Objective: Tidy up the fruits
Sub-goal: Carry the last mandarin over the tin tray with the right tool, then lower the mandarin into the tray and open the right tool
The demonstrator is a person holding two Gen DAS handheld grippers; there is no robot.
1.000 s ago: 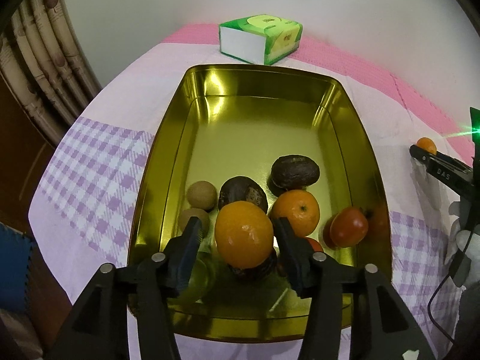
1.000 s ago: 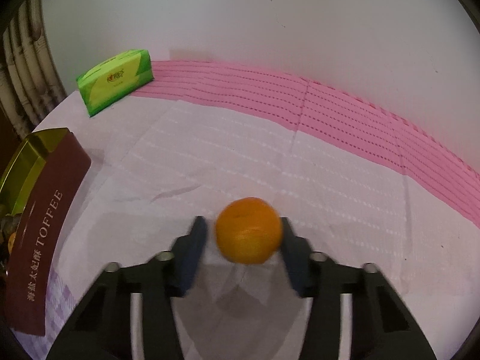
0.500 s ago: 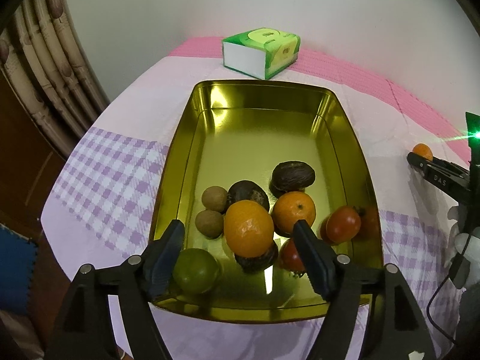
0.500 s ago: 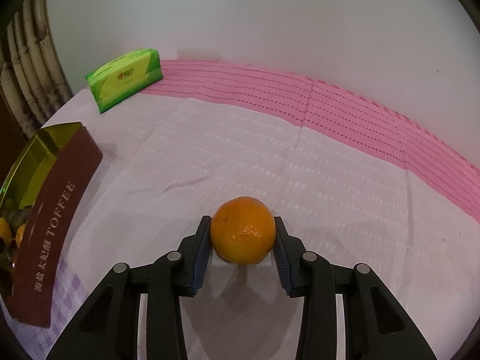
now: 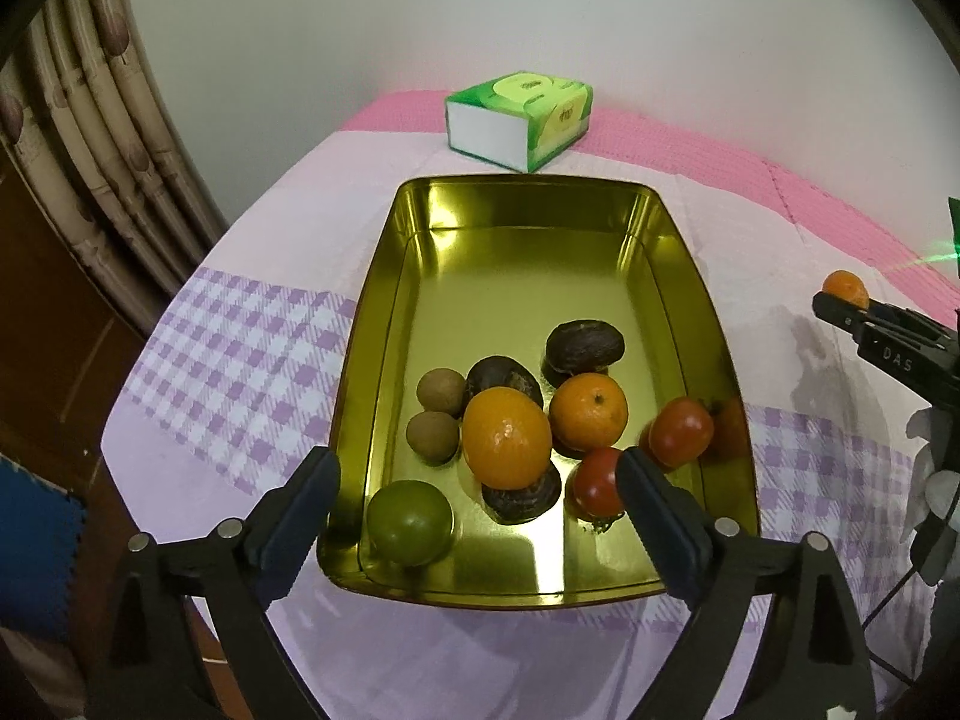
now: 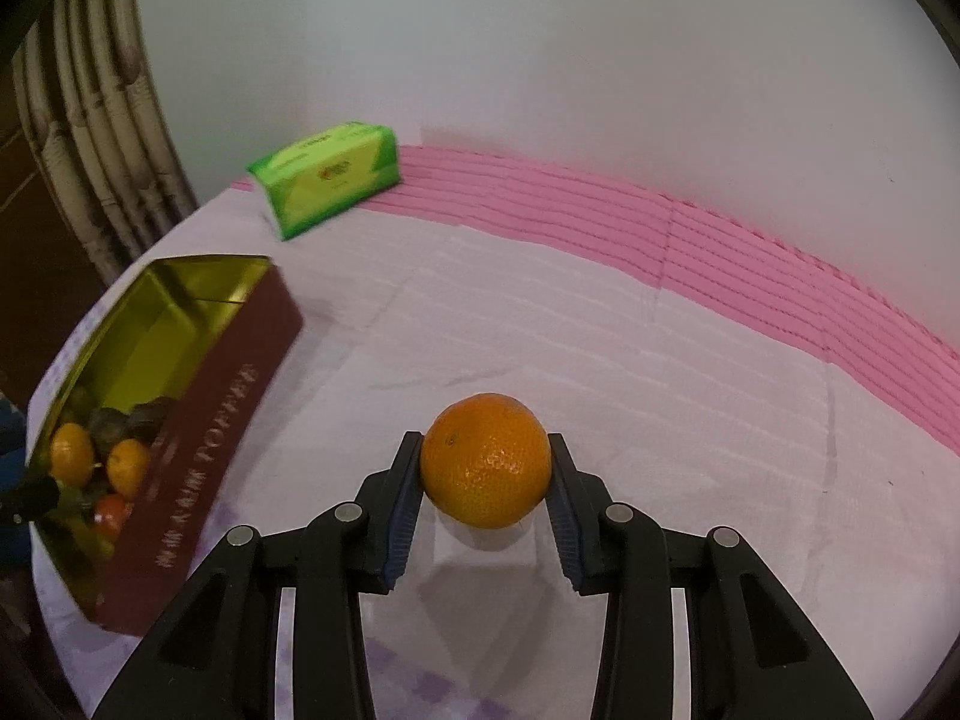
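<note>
Left gripper (image 5: 477, 498): jaws just opened, nothing between them, above the gold rectangular metal tin (image 5: 678, 228) collecting fruit. Right gripper (image 6: 485, 483): clenched on a round orange mandarin (image 6: 485, 459), likely bound for that tin.

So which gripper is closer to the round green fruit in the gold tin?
Left. The left gripper hangs open right over the green fruit; the right gripper is outside the tin.

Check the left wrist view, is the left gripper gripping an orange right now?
No, the left gripper is open above the gold tin.
</note>
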